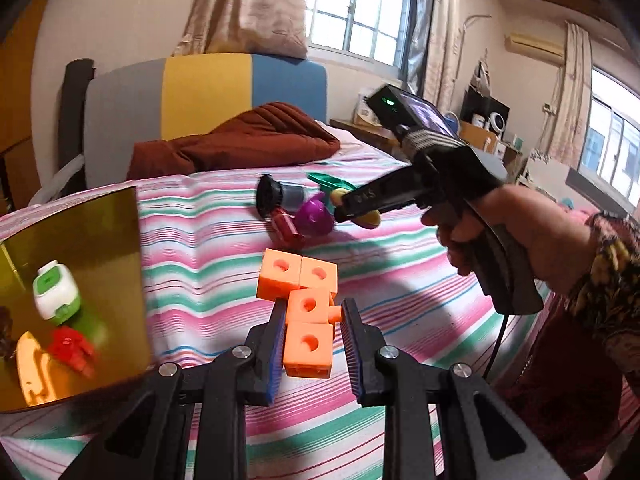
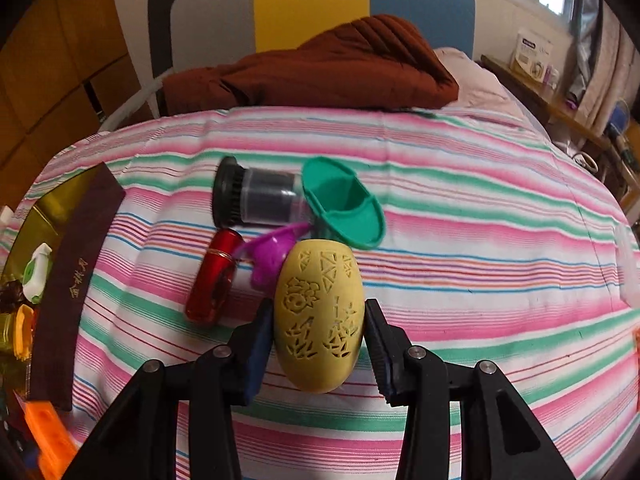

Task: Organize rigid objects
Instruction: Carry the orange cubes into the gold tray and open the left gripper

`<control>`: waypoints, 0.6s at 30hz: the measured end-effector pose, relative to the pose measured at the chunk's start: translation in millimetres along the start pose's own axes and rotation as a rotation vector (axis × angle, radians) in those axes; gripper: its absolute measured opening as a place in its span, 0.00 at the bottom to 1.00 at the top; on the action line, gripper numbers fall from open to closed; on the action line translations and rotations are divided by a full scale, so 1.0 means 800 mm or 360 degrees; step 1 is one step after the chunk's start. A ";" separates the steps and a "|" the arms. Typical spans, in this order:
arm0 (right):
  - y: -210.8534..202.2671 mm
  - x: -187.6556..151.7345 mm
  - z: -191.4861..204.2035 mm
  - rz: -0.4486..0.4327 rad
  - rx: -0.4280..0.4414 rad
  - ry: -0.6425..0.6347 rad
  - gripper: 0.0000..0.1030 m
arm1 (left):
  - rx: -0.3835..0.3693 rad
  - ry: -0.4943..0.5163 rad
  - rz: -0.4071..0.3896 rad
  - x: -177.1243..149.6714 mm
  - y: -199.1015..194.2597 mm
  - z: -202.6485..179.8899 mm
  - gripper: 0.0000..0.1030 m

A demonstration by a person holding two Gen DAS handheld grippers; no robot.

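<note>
Evidently stiff and light, the orange block chain (image 1: 307, 332) and carved yellow egg (image 2: 319, 320) sit clamped mid-body in left and right jaws.

A carved yellow egg (image 2: 319, 320) is clamped between the right gripper (image 2: 319, 334) pads above the striped bedsheet (image 2: 480, 240).
</note>
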State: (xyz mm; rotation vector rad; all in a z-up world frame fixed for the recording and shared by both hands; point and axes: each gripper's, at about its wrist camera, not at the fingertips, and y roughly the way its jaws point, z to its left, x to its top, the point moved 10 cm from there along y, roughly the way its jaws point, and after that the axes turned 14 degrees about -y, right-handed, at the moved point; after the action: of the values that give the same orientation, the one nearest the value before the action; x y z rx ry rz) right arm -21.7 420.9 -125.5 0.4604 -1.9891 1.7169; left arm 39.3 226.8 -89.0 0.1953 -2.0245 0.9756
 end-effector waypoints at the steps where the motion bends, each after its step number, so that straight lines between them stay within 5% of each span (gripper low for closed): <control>1: 0.001 0.003 0.001 -0.0014 -0.0006 -0.0015 0.43 | 0.0009 -0.0014 -0.0010 0.002 -0.004 0.005 0.25; 8: -0.010 0.018 0.019 -0.0118 -0.0035 -0.0139 0.43 | 0.0074 -0.0151 -0.0087 0.023 -0.034 0.050 0.25; 18: -0.023 0.033 0.063 -0.0275 0.0210 -0.0180 0.43 | 0.0225 -0.0404 -0.0189 0.061 -0.068 0.141 0.25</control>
State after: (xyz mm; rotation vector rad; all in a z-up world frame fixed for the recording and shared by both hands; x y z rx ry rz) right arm -40.5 369.4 -101.2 0.7671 -1.8578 1.7532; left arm -37.8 120.8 -58.2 0.5330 -2.1435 1.0623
